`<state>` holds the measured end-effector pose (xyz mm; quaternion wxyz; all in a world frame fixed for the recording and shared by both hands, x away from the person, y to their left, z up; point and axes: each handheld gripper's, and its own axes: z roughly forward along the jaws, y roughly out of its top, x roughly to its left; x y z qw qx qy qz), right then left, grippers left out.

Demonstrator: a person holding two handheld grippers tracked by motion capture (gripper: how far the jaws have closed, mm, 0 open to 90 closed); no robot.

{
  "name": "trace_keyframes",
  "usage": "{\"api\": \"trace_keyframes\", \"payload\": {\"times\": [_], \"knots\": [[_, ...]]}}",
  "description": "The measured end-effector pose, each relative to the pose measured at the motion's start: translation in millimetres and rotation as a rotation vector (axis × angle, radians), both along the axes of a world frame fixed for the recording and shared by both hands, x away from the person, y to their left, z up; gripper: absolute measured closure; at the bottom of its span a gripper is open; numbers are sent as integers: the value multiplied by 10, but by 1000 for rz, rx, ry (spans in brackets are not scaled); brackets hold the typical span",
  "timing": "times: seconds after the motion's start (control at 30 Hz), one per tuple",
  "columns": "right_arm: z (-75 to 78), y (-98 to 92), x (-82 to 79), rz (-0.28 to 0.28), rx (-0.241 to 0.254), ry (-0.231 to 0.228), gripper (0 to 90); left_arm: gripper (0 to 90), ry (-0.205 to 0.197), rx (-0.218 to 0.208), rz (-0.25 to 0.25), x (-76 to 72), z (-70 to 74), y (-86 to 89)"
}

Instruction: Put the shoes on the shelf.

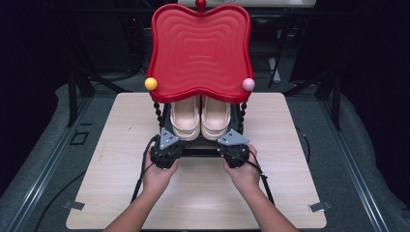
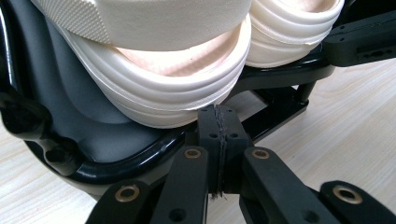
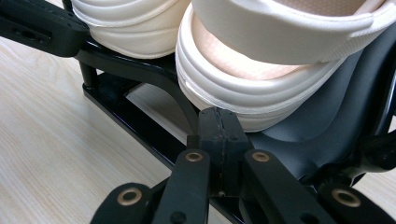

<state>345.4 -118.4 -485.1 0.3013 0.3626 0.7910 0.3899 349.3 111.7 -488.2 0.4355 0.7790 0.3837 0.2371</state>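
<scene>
A two-tier rack (image 1: 167, 118) stands at the upper centre of the desk (image 1: 116, 145) in the high view. Its red top tray (image 1: 200, 48) overhangs the lower shelf, so the lower shelf can be reached only from the front, near side.

A pair of cream sandals sits side by side on the dark lower shelf (image 2: 93, 126), toes toward the person. This keeps both toe ends at the open front edge, one in front of each hand.

Left gripper (image 1: 166, 146): held low at the left front corner of the rack, pointing at the left sandal (image 1: 185, 121). In the left gripper view the fingers (image 2: 208, 130) are pressed together with nothing between them. Their tips lie just under the ribbed sole of the left sandal (image 2: 177, 93), at the shelf rim; contact with the sole cannot be confirmed.

Right gripper (image 1: 234, 146): mirrored at the right front corner, pointing at the right sandal (image 1: 215, 121). In the right gripper view the fingers (image 3: 211, 128) are likewise together and empty, with their tips just below the sole of the right sandal (image 3: 243, 88).

Judgement: the symmetrical low approach suggests both sandals are to be taken out from the front. The fingers must open before either sole can be gripped.
</scene>
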Motion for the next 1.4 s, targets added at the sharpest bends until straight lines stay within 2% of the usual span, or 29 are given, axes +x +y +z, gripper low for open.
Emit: {"api": "trace_keyframes", "payload": {"times": [0.83,1.1,1.4], "knots": [[-39,18,35,-12,7,-6,900,900,-4,-5,8,36,-35,-16],[-51,-8,2,-11,10,-14,900,900,-17,-11,8,-36,-37,69],[-6,-53,-118,5,9,-28,900,900,-34,-24,2,-160,17,188]]}}
